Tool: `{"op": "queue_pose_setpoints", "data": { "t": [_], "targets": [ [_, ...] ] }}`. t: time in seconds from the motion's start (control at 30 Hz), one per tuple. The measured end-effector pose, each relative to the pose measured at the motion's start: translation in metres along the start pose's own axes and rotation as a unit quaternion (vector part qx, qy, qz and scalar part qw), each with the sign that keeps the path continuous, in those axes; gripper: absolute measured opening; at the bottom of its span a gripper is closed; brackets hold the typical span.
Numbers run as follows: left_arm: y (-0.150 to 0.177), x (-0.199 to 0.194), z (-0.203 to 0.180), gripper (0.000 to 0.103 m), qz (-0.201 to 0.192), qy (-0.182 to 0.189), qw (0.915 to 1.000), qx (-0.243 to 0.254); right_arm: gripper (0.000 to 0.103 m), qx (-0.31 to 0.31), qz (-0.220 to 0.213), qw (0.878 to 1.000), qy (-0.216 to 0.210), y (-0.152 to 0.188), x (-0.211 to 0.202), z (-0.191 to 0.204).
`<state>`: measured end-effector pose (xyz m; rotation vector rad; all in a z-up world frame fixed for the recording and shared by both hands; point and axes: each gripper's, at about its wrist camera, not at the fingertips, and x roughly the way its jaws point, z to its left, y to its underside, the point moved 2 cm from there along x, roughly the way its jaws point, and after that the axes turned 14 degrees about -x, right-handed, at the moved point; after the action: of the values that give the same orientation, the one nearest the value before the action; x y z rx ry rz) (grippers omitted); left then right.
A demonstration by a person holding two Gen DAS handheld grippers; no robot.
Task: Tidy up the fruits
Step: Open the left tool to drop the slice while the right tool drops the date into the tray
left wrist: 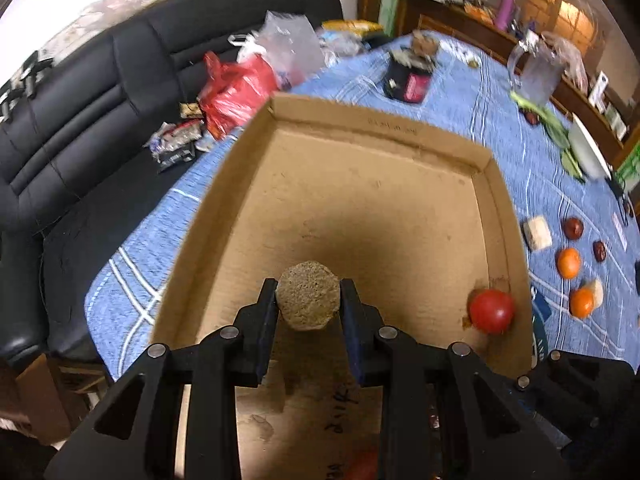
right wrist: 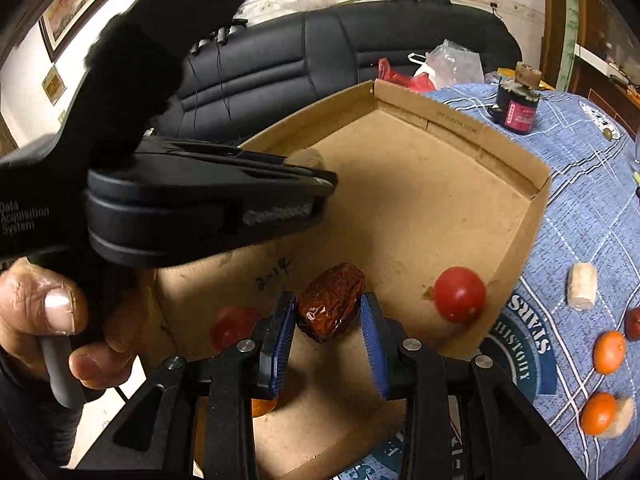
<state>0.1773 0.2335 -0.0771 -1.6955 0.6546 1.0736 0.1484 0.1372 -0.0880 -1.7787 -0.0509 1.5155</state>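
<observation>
Wrinkled, soft red date [right wrist: 331,307] sits clenched across its middle in the right tool [right wrist: 328,320], while the left tool [left wrist: 308,304] grips a light, crumbly-looking tan round [left wrist: 308,300] over the cardboard tray [left wrist: 440,136].

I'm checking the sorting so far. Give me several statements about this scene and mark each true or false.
1. The left claw grips a rough tan lump. True.
2. The right claw is empty. False: it holds a wrinkled red date.
3. A red tomato lies in the cardboard box. True.
4. All the oranges are in the box. False: two oranges lie on the blue cloth.
5. Both claws are over the box. True.
</observation>
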Motion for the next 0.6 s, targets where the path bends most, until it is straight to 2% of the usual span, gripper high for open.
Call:
{"op": "queue_pose_setpoints", "data": {
  "t": [0.1, 0.3, 0.37, 0.43, 0.6],
  "targets": [
    [0.000, 0.006, -0.002, 0.028, 0.022, -0.001, 0.9997, 0.006, 0.033, 0.002, 0.003, 1.000, -0.002, 0.000, 0.004, 0.000],
    [0.003, 0.005, -0.007, 0.031, 0.018, -0.021, 0.9993, 0.024, 0.036, 0.004, 0.000, 1.000, -0.003, 0.002, 0.000, -0.001],
    [0.004, 0.003, -0.006, 0.042, 0.015, -0.025, 0.9994, 0.020, 0.039, 0.001, -0.002, 1.000, -0.002, 0.002, -0.003, -0.001],
    [0.004, 0.000, -0.004, 0.047, 0.006, -0.028, 0.9995, 0.016, 0.042, 0.000, -0.005, 1.000, -0.001, 0.003, -0.007, 0.000],
    [0.007, -0.015, 0.000, 0.048, -0.011, -0.023, 0.9997, 0.000, 0.043, 0.004, -0.024, 1.000, 0.003, 0.007, -0.029, 0.003]
  ]
}}
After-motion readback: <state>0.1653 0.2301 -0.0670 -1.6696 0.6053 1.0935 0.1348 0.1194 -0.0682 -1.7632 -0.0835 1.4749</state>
